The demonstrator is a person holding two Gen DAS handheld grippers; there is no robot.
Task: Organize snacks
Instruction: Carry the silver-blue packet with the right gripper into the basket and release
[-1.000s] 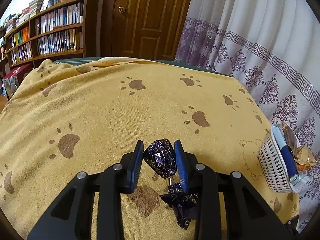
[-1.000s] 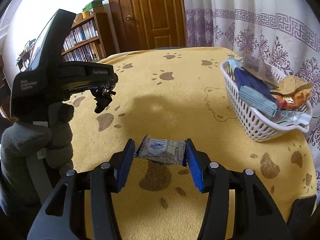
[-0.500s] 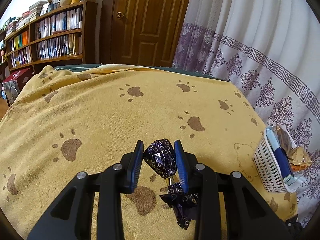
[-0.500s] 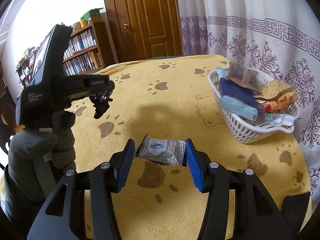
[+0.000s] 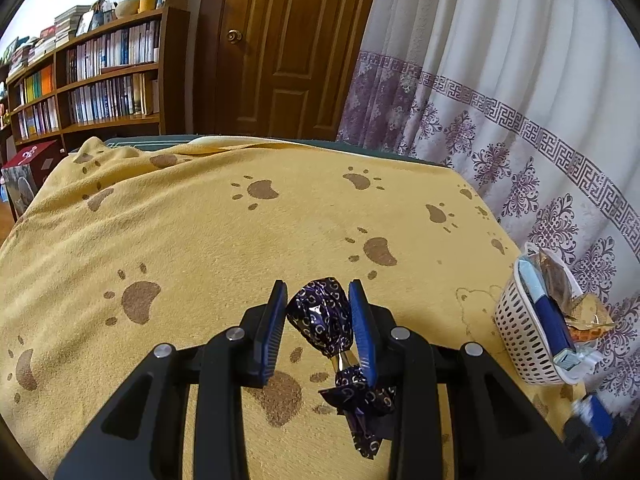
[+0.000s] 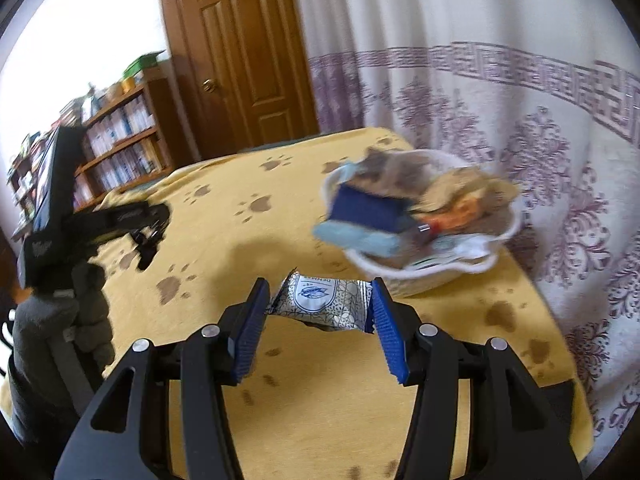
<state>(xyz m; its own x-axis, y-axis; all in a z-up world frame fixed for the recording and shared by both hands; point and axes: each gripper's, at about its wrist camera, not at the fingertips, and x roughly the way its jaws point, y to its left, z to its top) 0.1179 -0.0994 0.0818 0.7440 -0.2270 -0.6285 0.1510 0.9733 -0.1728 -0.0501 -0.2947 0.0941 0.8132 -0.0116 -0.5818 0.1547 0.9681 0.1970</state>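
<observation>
Left wrist view: left claw (image 5: pixel 318 320) clenched on dark purple foil-wrapped candy (image 5: pixel 320 318), twisted tail hanging below pads, held above yellow paw-print blanket (image 5: pixel 208 232) on desk. White perforated basket (image 5: pixel 516 340) w/ snacks at right edge near curtain (image 5: pixel 520 120). Right wrist view: right claw (image 6: pixel 320 312) grasping white-blue snack packet (image 6: pixel 322 300) across its ends, just short of basket, blurred. Gloved hand (image 6: pixel 60 320) w/ left claw at left.

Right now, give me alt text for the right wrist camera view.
The right gripper holds a silver-white snack packet above a yellow paw-print blanket. A white basket of snacks sits blurred ahead; the left gripper grips a dark candy at left.
</observation>
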